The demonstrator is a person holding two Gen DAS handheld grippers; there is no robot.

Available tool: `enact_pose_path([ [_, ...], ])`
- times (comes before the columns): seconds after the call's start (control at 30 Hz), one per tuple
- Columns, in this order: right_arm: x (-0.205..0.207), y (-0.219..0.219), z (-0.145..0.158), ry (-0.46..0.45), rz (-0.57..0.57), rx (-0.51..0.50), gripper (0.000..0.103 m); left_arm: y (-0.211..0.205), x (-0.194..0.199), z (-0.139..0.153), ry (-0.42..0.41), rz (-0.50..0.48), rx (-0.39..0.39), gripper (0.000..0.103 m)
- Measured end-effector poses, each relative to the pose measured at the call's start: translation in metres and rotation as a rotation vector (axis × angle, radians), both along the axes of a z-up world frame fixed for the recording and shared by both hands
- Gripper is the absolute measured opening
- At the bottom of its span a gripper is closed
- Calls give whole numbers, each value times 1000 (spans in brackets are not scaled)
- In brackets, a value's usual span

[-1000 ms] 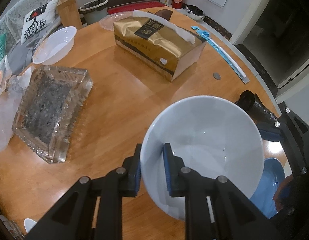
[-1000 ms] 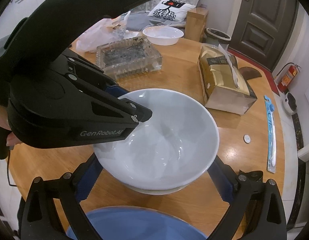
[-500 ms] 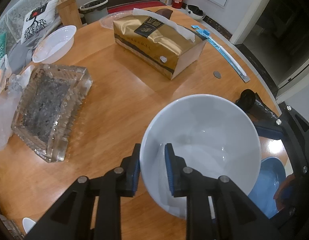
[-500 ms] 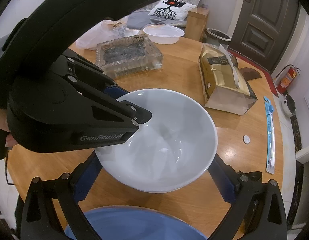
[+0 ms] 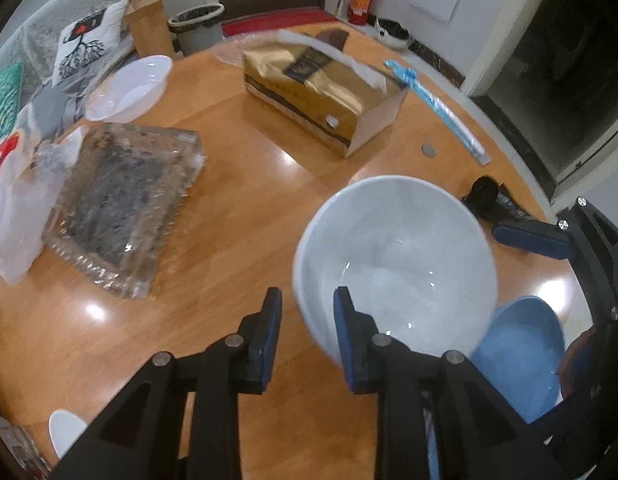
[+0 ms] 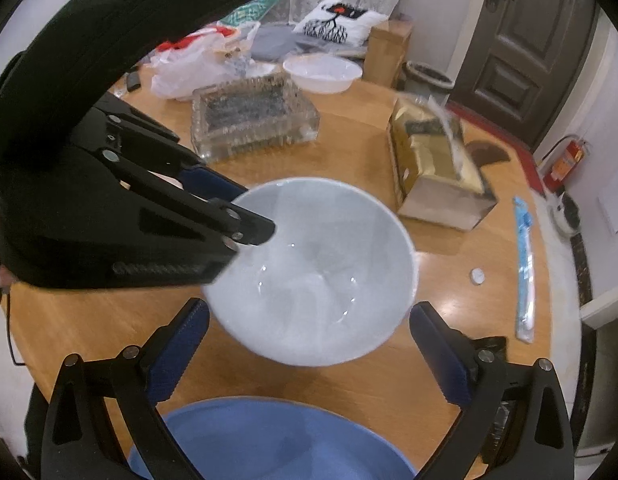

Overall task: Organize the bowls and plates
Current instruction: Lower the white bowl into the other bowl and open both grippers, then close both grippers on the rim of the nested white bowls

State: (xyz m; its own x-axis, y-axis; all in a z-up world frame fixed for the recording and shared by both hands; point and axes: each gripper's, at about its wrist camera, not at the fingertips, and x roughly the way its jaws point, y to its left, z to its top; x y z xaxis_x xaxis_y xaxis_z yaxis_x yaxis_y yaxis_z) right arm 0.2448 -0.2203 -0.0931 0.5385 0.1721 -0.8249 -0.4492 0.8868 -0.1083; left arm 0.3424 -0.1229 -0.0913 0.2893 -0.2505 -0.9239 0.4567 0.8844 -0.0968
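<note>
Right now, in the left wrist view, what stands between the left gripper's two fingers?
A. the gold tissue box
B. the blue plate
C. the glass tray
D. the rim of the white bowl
D: the near rim of the white bowl stands between the fingers of the left gripper, one pad inside the bowl and the other outside it.

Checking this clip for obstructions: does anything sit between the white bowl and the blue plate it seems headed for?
Nothing visible does. The white bowl, straddled at its rim by the left gripper, is separated from the blue plate only by bare wood. The right gripper, open, flanks the bowl without blocking that gap.
</note>
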Motion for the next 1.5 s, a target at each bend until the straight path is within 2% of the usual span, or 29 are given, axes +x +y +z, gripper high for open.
enact_pose_path([
  [0.07,-8,4,10,-20,10,5,99,13,-7,13,-22,14,-18,24],
  [0.13,-15,11,20,-33,23,14,99,31,-16,29,-54,30,-19,30],
  [0.23,-28,29,33,-53,54,49,99,67,-29,50,-103,73,-11,34],
  [0.33,-37,57,39,-50,102,106,99,110,-39,58,-140,143,32,40],
  [0.5,-43,117,23,-12,199,167,100,183,-51,50,-134,263,63,41],
  [0.67,-44,171,-5,47,287,185,100,233,-60,24,-120,340,96,42],
  [0.87,-39,215,-42,97,332,177,100,259,-58,-11,-63,366,44,42],
  [1.03,-28,229,-60,102,321,176,100,267,-58,-33,-28,369,-19,42],
  [1.13,-20,235,-67,111,336,186,100,267,-58,-41,-18,369,-20,41],
  [1.3,-15,239,-76,102,348,187,99,268,-57,-49,-4,363,-21,25],
  [1.5,-14,243,-80,88,372,192,98,269,-56,-50,-13,359,-8,19],
])
